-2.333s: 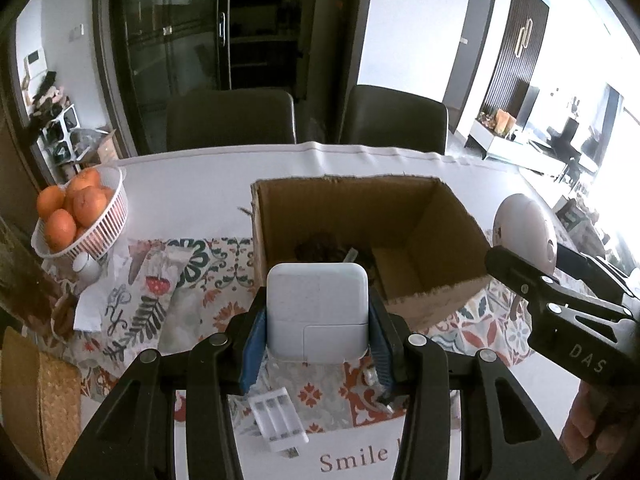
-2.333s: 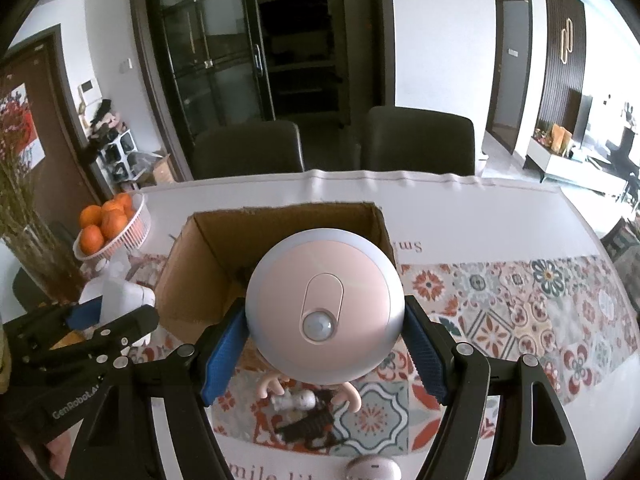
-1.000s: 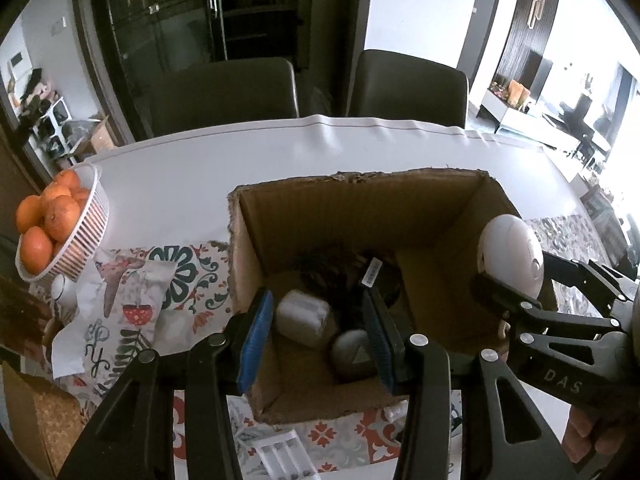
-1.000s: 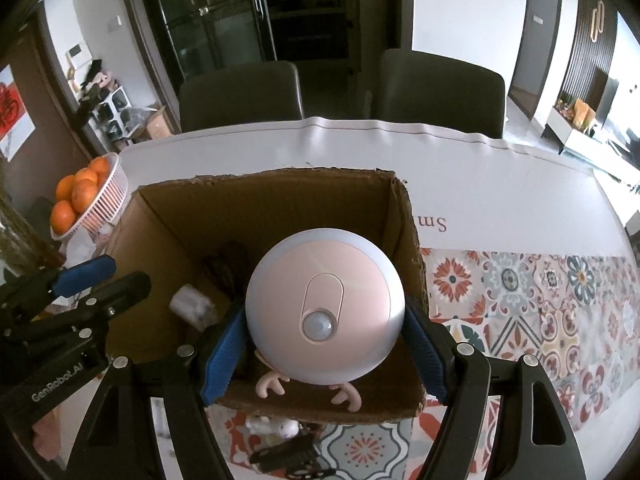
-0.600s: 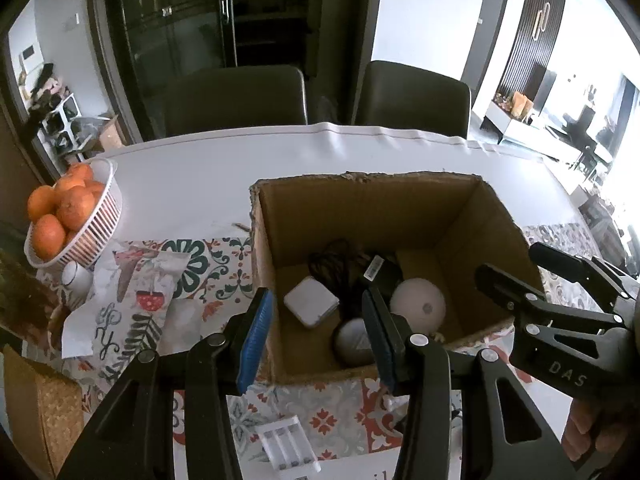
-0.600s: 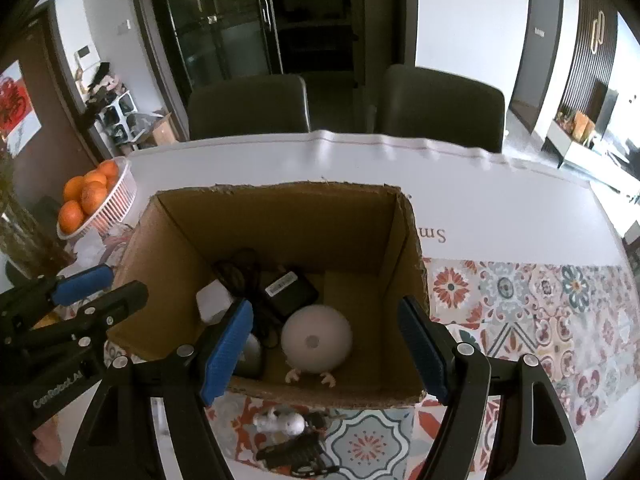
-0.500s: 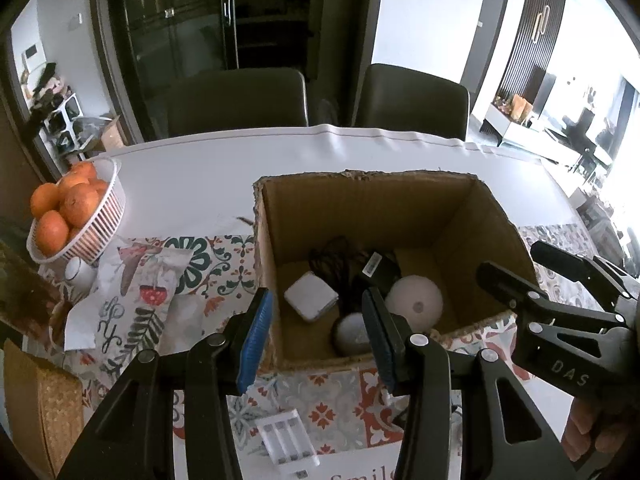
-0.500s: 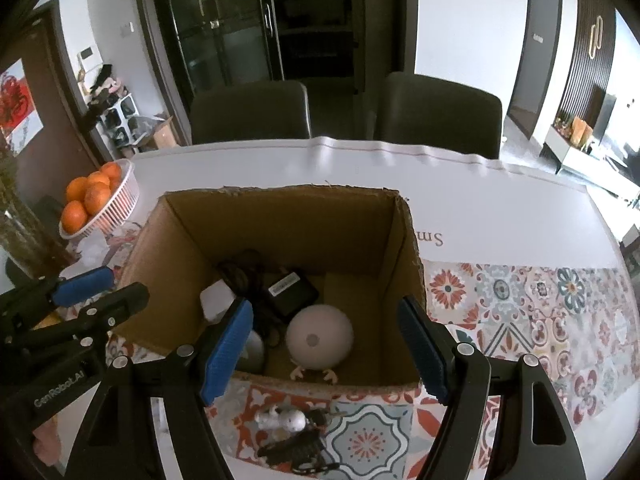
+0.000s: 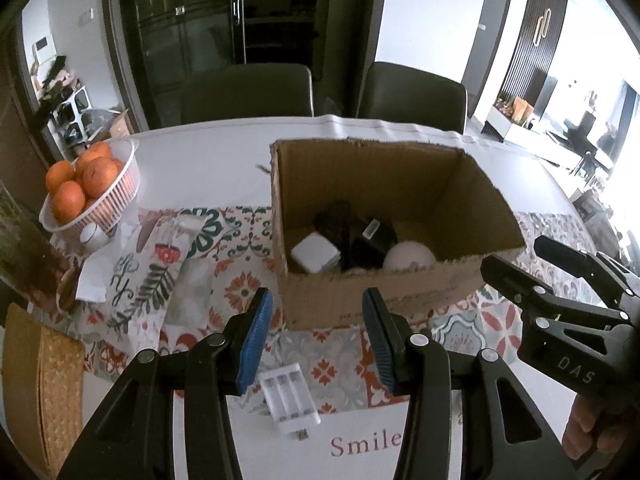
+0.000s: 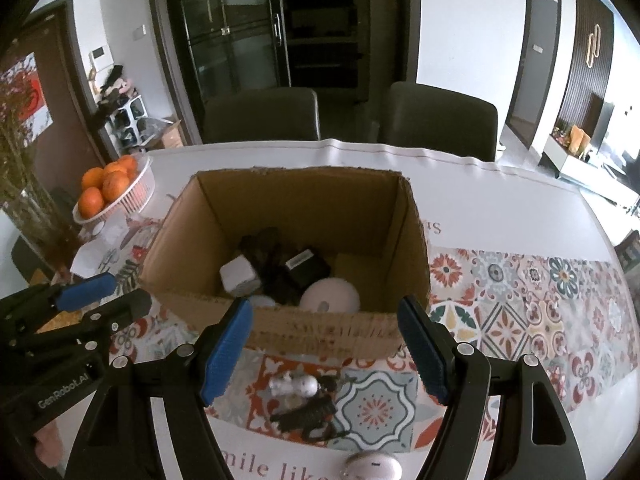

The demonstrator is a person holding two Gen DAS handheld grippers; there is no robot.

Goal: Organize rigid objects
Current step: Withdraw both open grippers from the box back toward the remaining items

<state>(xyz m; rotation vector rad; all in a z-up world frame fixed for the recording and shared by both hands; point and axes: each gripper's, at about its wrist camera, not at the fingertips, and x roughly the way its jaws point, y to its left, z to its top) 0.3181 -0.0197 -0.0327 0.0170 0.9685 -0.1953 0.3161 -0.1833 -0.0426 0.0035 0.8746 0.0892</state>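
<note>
An open cardboard box (image 9: 384,300) (image 10: 320,332) stands on the patterned runner. Inside lie a white square charger (image 9: 316,255) (image 10: 238,276), a black adapter with cable (image 9: 376,236) (image 10: 308,266) and a round pale pink device (image 9: 408,254) (image 10: 330,295). My left gripper (image 9: 318,332) is open and empty, in front of the box's near wall. My right gripper (image 10: 324,344) is open and empty too, just before the same wall. A white battery holder (image 9: 289,398) lies below the left gripper. A small silver object (image 10: 292,385) and a black tangle (image 10: 308,412) lie below the right gripper.
A white basket of oranges (image 9: 86,190) (image 10: 114,188) stands at the left, with a folded printed cloth (image 9: 148,276) beside it. A woven mat (image 9: 40,384) lies at the near left. A pale oval object (image 10: 374,466) sits at the near table edge. Two dark chairs stand behind the table.
The charger and the pink round device were dropped into the box; both grippers now stand empty. Both have drawn back toward the near side, from over the box to in front of it.
</note>
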